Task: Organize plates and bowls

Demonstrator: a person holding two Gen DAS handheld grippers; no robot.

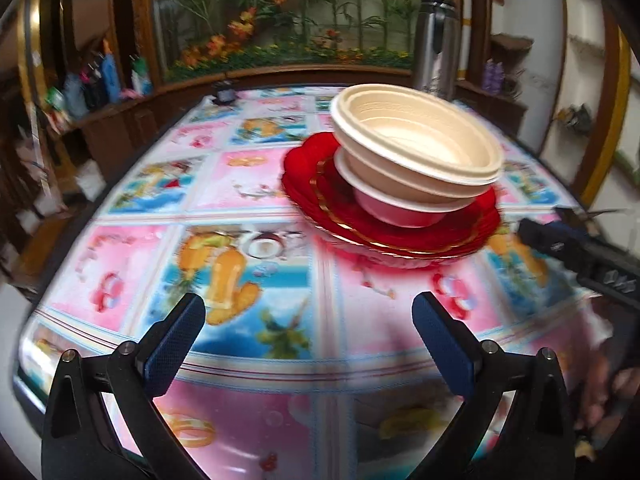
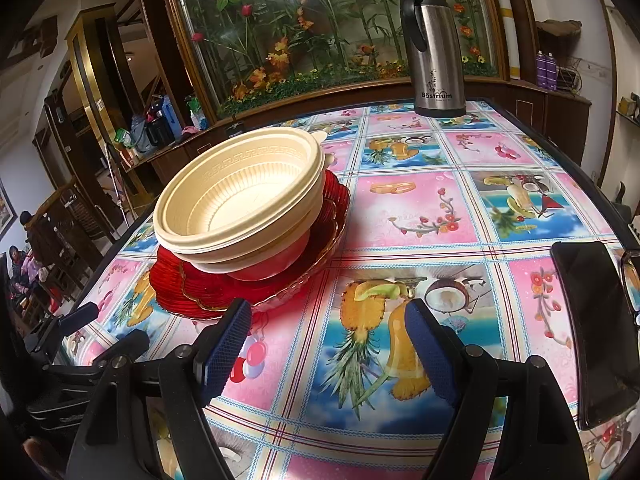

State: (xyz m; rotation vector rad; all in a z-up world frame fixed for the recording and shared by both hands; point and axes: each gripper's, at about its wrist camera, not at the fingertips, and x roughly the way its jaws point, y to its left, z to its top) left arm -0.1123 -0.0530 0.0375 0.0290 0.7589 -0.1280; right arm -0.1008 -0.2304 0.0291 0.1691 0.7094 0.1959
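Observation:
A stack of cream bowls (image 1: pixel 416 144) sits on a smaller white bowl (image 1: pixel 400 206), which stands on stacked red plates with gold rims (image 1: pixel 320 184) on the table. The same bowls (image 2: pixel 240 196) and red plates (image 2: pixel 192 284) show in the right wrist view. My left gripper (image 1: pixel 308 312) is open and empty, above the table, short of the stack and to its left. My right gripper (image 2: pixel 328 318) is open and empty, just right of the plates' near rim. The right gripper also shows at the left view's right edge (image 1: pixel 576 244).
The table carries a colourful fruit-pattern cloth (image 2: pixel 420 208). A steel thermos (image 2: pixel 434 48) stands at the far edge. A black phone (image 2: pixel 596 328) and glasses (image 2: pixel 632 280) lie at the right edge. A glass flower display and wooden cabinets stand behind the table.

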